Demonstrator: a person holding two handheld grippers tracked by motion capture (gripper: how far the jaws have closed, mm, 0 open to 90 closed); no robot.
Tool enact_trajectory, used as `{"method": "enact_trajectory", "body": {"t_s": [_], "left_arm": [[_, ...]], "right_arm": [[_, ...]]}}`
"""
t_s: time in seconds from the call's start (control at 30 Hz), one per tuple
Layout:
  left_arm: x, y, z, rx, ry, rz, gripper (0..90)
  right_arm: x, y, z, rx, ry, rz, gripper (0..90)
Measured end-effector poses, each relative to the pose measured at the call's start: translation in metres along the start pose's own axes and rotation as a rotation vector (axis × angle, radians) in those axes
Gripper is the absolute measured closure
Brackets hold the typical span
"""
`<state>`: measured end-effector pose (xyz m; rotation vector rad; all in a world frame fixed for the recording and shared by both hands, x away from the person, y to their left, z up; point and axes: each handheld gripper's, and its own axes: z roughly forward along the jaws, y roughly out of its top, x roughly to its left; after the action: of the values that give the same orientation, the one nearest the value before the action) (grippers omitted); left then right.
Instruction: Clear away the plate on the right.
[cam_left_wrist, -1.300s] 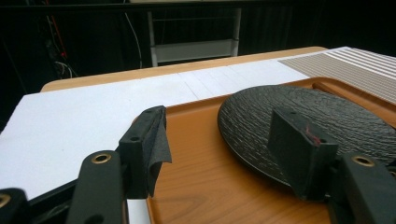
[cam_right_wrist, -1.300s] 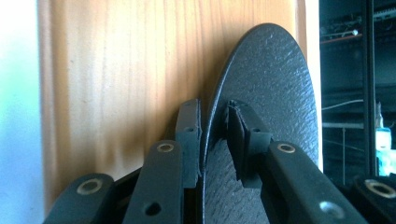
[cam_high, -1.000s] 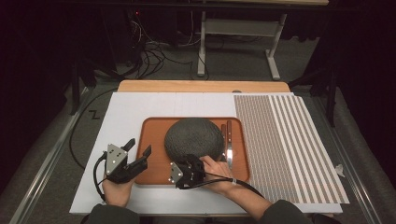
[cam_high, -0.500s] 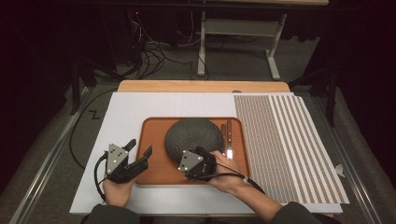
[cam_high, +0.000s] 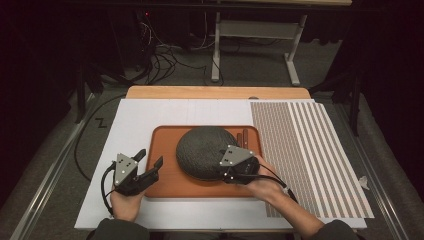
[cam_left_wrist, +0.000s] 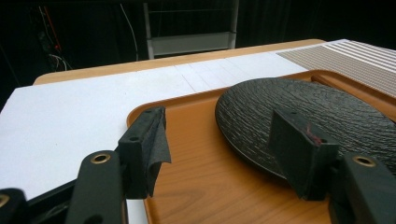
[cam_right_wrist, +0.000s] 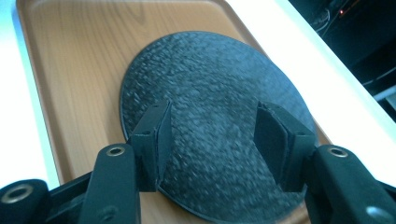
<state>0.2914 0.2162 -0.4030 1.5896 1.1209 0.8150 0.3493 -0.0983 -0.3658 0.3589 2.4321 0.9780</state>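
A staged recording space, more lab or studio than home, is suggested. The tabletop (cam_high: 210, 92) is covered with a plain white board (cam_high: 135, 125) and a striped mat (cam_high: 310, 150), with a wooden tray (cam_high: 165, 175) laid squarely in the middle. The surroundings are kept dark, as if curtained off. Loose cables (cam_high: 165, 60) are strewn over a grey carpeted floor (cam_high: 250, 70) behind, where the metal legs of a stand (cam_high: 295, 60) are seen.

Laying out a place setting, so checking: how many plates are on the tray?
1: a dark textured plate lies on the wooden tray, under the open right gripper. Nothing seems hidden.
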Motion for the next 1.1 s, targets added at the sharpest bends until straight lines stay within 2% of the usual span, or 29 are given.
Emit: {"method": "enact_trajectory", "body": {"t_s": [0.37,0.63,0.77,0.9,1.1], "left_arm": [[0.0,0.0,0.0,0.001,0.001,0.002,37.0],[0.0,0.0,0.0,0.0,0.001,0.004,37.0],[0.0,0.0,0.0,0.0,0.001,0.005,37.0],[-0.001,0.0,-0.001,0.0,0.003,0.007,37.0],[-0.002,0.0,0.0,0.008,0.002,0.016,36.9]], "right_arm": [[-0.023,-0.019,-0.024,-0.035,-0.016,0.1,47.3],[-0.034,-0.036,-0.039,-0.053,-0.024,0.162,45.7],[-0.037,-0.042,-0.046,-0.062,-0.035,0.176,45.1],[-0.045,-0.056,-0.06,-0.091,-0.048,0.239,44.8],[-0.052,-0.074,-0.076,-0.117,-0.074,0.29,44.3]]}}
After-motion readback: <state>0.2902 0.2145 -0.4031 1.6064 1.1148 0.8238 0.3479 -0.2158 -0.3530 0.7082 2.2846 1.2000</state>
